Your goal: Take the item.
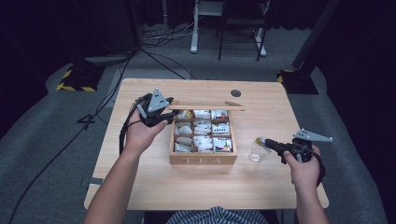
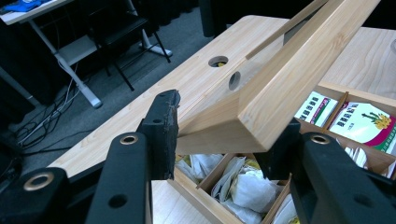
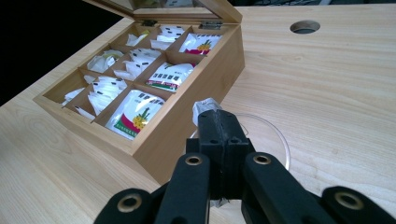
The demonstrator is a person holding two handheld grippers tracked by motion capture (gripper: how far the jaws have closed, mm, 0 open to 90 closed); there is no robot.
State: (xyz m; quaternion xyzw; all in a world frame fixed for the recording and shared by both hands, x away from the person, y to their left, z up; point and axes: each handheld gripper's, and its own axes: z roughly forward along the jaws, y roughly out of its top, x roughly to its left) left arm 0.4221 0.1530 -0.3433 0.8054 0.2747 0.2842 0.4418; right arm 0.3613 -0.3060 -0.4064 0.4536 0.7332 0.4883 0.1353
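Observation:
A wooden box (image 1: 203,160) marked TEA stands mid-table, its compartments full of tea bags (image 1: 202,127). My left gripper (image 1: 164,112) is shut on the left corner of the raised lid (image 1: 205,107) and holds it up. In the left gripper view both pads (image 2: 163,126) press that lid corner (image 2: 289,79) above the open compartments (image 2: 252,191). Right of the box, my right gripper (image 1: 266,142) is shut on a small tea bag packet (image 1: 258,140) just over a clear glass (image 1: 256,154). The right gripper view has the packet (image 3: 204,106) poking from the closed gripper (image 3: 219,121), with the glass rim (image 3: 280,140) below.
The light wooden table (image 1: 187,186) has a round cable hole (image 1: 236,93) behind the box. Bare tabletop lies in front of the box and to its left. Beyond the table are grey carpet, cables and a desk frame (image 1: 194,28).

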